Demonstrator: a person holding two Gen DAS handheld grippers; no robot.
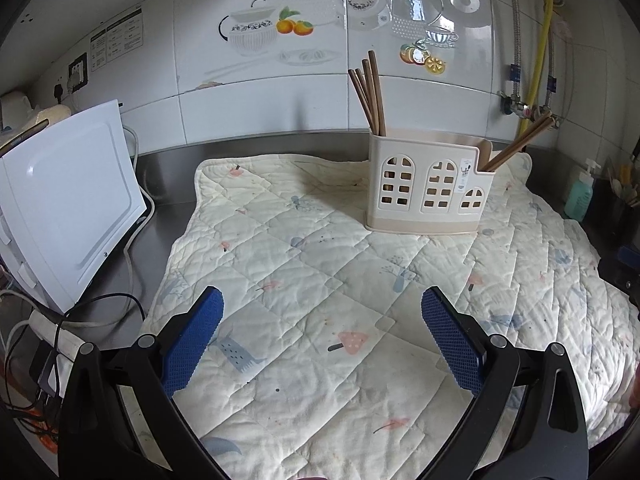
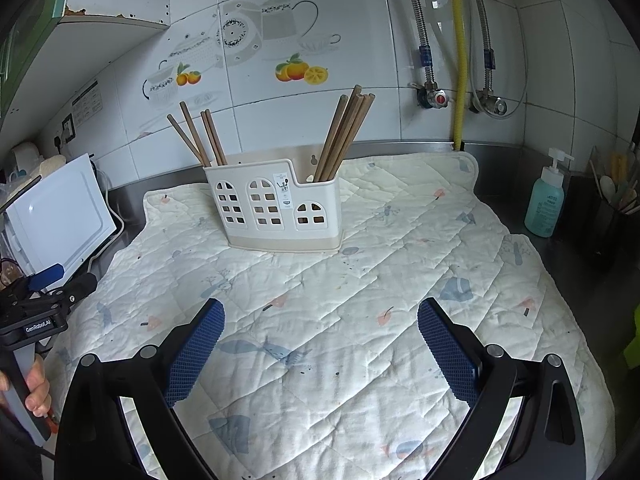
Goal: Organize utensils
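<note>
appears near complete: chopsticks [image 2: 200, 136] and [image 2: 344, 136] stand in both end compartments of holder [image 2: 276, 210] on quilted mat [image 2: 360, 280] over surface [image 1: 168, 176], none loose; left tool [image 1: 322, 340] and right tool [image 2: 320, 344] spread wide, gripping nothing.

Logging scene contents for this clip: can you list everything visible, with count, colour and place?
utensil holder: one, cream, on the quilted mat near the wall
left chopsticks: about five, brown, in the holder's left compartment
right chopsticks: about five, brown, in the holder's right compartment
quilted mat: one, cream with pastel prints, covering the counter
microwave: one, white, left of the mat
soap bottle: one, teal, right of the mat
yellow hose: one, on the tiled wall
left gripper: open, empty, over the mat
right gripper: open, empty, over the mat
</note>
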